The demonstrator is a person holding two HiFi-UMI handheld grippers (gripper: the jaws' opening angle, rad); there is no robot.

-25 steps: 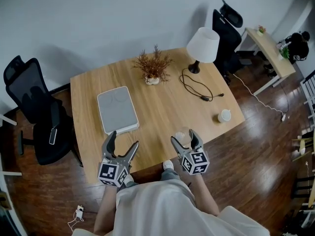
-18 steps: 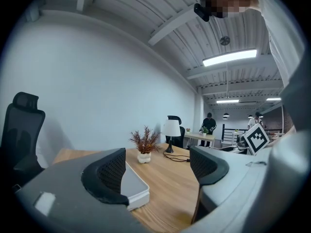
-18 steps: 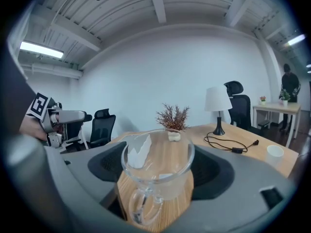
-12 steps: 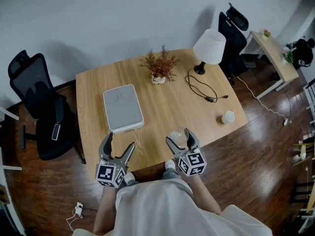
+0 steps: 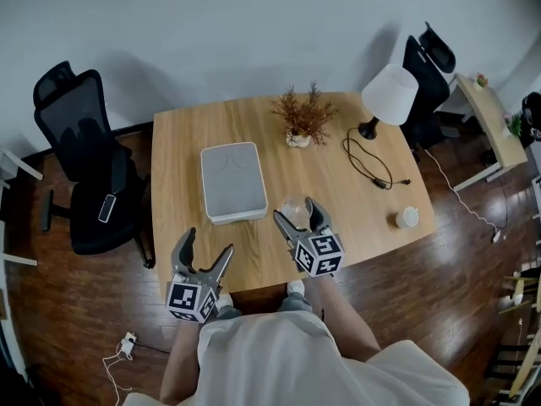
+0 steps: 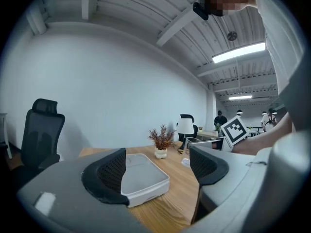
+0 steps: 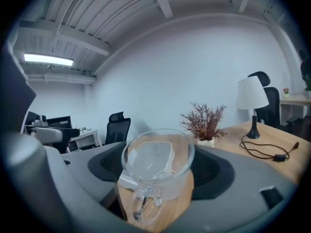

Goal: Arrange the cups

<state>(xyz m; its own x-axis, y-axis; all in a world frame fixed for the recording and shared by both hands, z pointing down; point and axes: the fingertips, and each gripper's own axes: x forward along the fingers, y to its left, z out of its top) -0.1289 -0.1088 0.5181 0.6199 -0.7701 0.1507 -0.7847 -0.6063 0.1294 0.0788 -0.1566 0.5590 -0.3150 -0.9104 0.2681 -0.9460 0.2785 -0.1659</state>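
A: Left gripper (image 5: 209,242)?
B: Jaws wide, empty, at the table's (image 5: 179,155) near edge, tray (image 5: 232,182) beyond.
A: Right gripper (image 5: 295,211)?
B: Clamped on the glass cup (image 7: 156,164) just right of the tray. The cup is upright, mouth up, handle toward the person.

No word, number or brand name can be read anywhere. The only sign-like marks are the black-and-white square patterns on the marker cube (image 5: 193,299) of the left gripper (image 5: 209,243) and on that of the right gripper (image 5: 295,211). There is also a faint line emblem on the flat pale grey rectangular box (image 5: 232,180) on the wooden worktop (image 5: 180,159), too small to make out.
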